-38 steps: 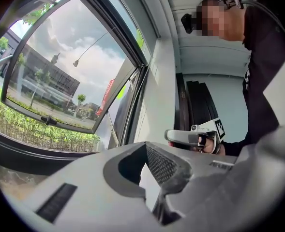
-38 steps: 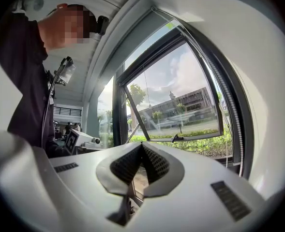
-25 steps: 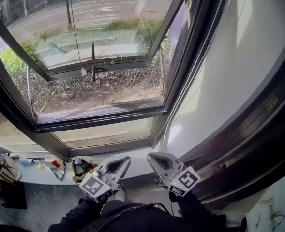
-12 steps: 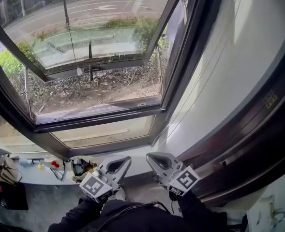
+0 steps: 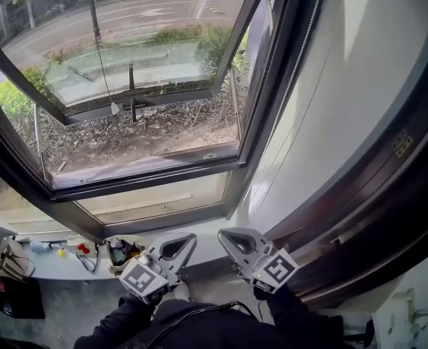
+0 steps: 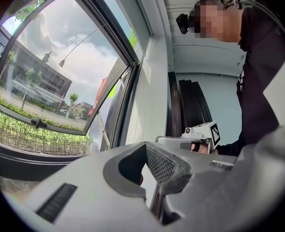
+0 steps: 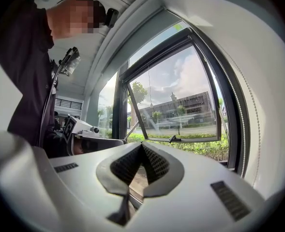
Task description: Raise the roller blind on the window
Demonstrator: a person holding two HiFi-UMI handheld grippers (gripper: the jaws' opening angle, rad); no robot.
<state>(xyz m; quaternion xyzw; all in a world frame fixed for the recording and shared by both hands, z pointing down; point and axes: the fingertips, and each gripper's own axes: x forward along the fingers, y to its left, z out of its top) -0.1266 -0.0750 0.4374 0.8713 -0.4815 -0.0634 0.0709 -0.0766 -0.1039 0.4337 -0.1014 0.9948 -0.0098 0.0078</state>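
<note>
While they were held side by side near the person, the left gripper [image 5: 186,241] and right gripper [image 5: 226,236] had jaws pressed together, empty; the roller blind's bead chain [image 5: 296,57] hung beside the window's [image 5: 141,170] right frame, well apart from both.

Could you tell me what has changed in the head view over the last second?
Nothing was grasped or released, and nothing in the scene visibly moved. The left gripper and right gripper remain side by side below the window frame, both shut and empty. The bead chain still hangs untouched. Only the head view drifted, so the window sits slightly further left in the picture.
</note>
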